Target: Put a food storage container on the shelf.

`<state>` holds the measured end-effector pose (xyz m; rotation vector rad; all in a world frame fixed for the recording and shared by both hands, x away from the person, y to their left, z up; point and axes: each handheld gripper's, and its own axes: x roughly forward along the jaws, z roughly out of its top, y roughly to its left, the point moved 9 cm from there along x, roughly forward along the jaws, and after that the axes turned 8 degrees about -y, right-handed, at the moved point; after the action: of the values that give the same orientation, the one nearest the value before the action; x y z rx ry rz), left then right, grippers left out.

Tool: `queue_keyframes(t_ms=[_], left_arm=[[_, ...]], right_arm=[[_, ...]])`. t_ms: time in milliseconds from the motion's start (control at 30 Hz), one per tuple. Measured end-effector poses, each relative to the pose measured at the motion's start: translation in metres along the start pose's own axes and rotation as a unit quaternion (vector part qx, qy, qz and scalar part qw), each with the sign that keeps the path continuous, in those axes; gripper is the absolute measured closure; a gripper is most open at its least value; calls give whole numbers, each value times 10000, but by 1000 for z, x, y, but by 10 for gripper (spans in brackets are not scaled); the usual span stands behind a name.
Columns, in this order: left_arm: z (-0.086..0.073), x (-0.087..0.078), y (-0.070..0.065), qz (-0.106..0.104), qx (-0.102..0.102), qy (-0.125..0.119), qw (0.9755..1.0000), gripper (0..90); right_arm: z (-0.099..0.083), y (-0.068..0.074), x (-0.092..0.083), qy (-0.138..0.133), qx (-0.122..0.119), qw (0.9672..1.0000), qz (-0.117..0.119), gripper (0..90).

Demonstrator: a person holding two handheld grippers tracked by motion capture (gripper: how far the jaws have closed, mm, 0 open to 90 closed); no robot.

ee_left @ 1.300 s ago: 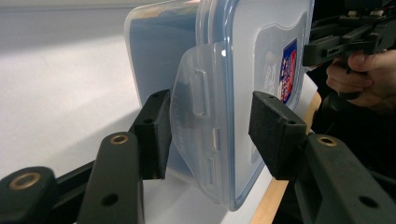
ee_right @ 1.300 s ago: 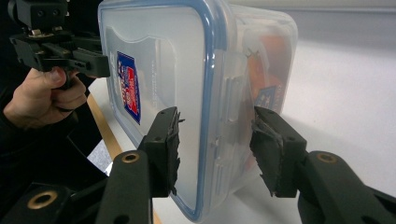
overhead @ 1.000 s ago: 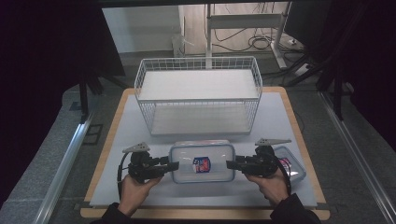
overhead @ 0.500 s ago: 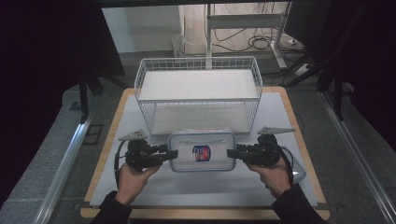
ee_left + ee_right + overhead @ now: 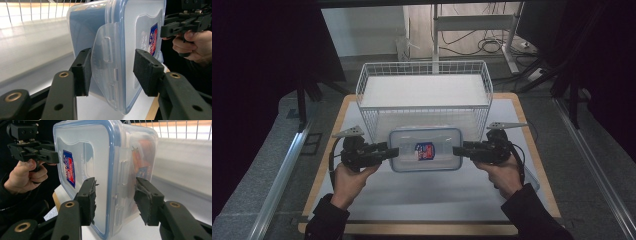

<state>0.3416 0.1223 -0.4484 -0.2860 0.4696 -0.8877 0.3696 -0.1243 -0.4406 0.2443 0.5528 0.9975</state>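
A clear plastic container (image 5: 426, 149) with a blue-rimmed lid and a red-and-blue sticker hangs above the table, just in front of the white wire basket (image 5: 424, 64). My left gripper (image 5: 393, 151) clamps its left end and my right gripper (image 5: 458, 150) clamps its right end. In the left gripper view the container (image 5: 125, 37) stands on edge, and my left gripper (image 5: 115, 72) has a pad on each side of the end latch. The right gripper view shows my right gripper (image 5: 116, 200) holding the container (image 5: 100, 157) the same way, with orange contents faintly visible inside.
The basket stands at the back of the white table mat (image 5: 427, 195), and its front wall is right behind the container. A clear plastic piece (image 5: 530, 183) lies on the mat under the right forearm. Dark floor and metal rails flank the table.
Both grippers have lifted the container off the front of the table. They have carried it up and away from the person, towards the basket.
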Motion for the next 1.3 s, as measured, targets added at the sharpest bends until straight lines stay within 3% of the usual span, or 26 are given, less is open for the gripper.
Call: queue_keyframes(t_ms=[367,900,1300], left_arm=[[37,-4,1,34,70,-121,9999,501],[83,-6,14,19,65,-277,9996,503],[124,-3,19,0,110,-414,9991,511]], right_arm=[[34,3,2,-165,-19,9998,66,530],[87,3,13,-333,-190,9993,43,528],[125,-3,18,-554,-51,9984,91,525]])
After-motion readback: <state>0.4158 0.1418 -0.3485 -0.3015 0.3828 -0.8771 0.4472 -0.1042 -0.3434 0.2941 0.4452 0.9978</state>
